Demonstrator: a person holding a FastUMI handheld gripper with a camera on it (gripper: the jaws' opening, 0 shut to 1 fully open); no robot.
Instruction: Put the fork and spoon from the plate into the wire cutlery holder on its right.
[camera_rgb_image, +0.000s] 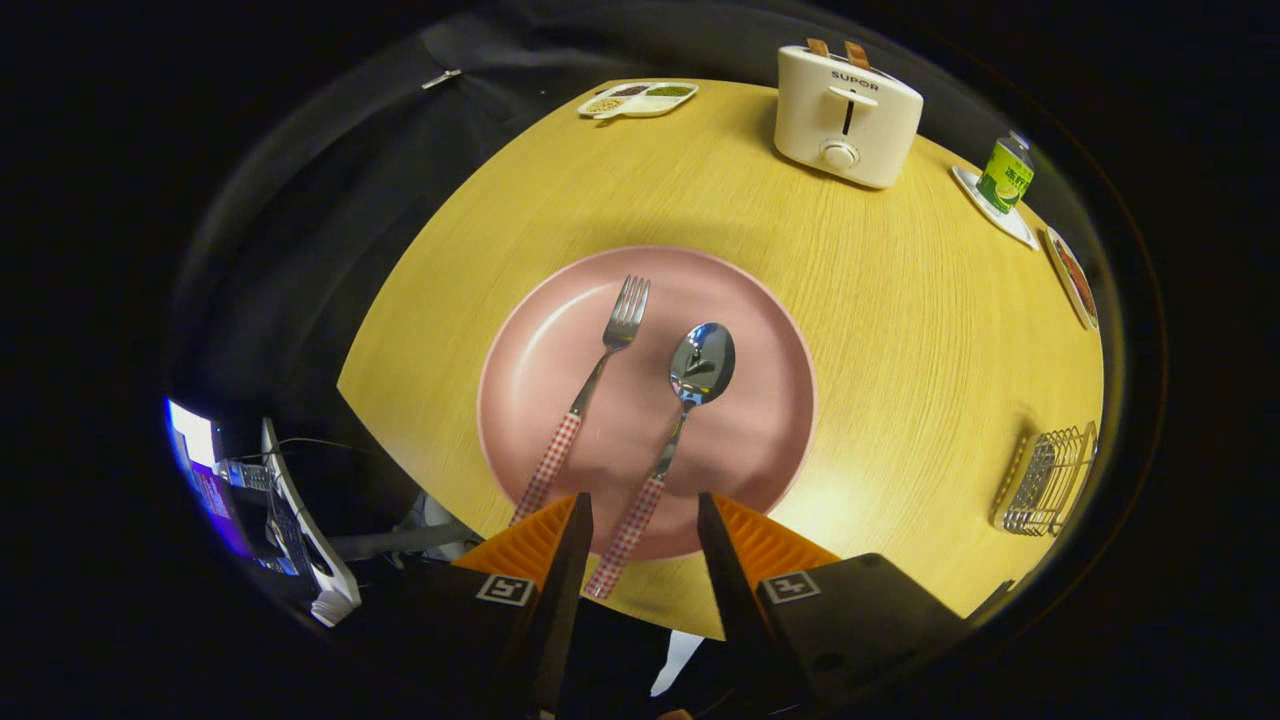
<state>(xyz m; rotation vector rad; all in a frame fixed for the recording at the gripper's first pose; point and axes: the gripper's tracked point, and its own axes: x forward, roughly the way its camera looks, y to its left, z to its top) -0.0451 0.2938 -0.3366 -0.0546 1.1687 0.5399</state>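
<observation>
fingers of the gripper (640, 515) are standing apart with a clear gap, holding nothing, hovering over the near rim of the pink plate (760, 330). the checked handle of the spoon (668, 440) is lying in the gap between them, its end reaching off the plate rim toward the gripper, and neither finger is touching it. the spoon's long axis is running away from the fingers, bowl pointing ahead and tilted a little to the right. just left of it the fork (592, 385) is lying nearly parallel, tines pointing away, its handle end passing beside the left finger. both are resting on the plate, which is sitting on a round, pale wooden table (900, 350). the wire cutlery holder (1050, 480) is standing well apart to the plate's right. beyond are sitting a white toaster (847, 115), a divided dish (637, 99) and a green bottle (1006, 175). dark cloth is hanging behind the table.
</observation>
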